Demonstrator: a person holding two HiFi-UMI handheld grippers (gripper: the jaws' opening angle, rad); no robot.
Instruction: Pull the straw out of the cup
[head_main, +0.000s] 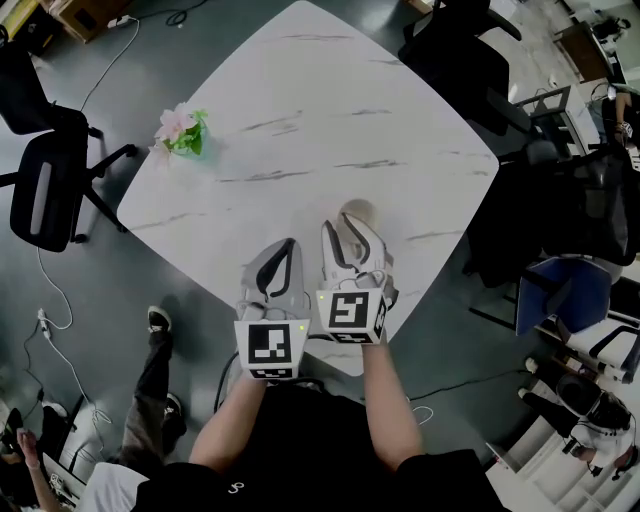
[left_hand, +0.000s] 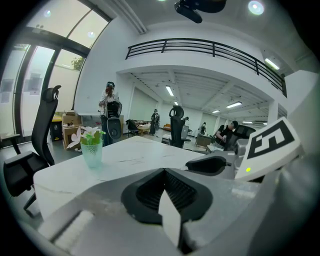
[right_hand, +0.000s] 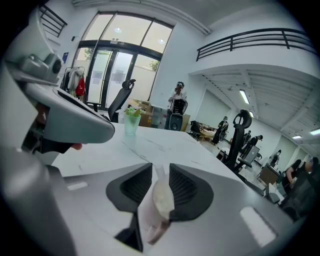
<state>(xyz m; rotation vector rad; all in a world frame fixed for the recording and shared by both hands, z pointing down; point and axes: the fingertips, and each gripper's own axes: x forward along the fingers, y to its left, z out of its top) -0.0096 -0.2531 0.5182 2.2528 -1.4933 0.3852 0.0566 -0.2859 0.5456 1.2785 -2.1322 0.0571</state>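
A small pale cup (right_hand: 161, 200) with a short straw (right_hand: 159, 171) in its top stands between the jaws of my right gripper (right_hand: 160, 170). The jaws are wide apart, and there is a gap beside the left pad. In the head view the cup (head_main: 357, 212) shows just past the right gripper (head_main: 350, 232), near the table's front corner. My left gripper (head_main: 287, 248) rests beside it on the left. Its fingertips meet with nothing between them. In the left gripper view the left gripper (left_hand: 165, 172) points across the table, away from the cup.
The white marble table (head_main: 320, 110) carries a green glass vase of pink flowers (head_main: 183, 130) at its far left edge, also in the gripper views (left_hand: 91, 147) (right_hand: 131, 121). Black office chairs (head_main: 50, 180) stand left of the table. More chairs and people are around it.
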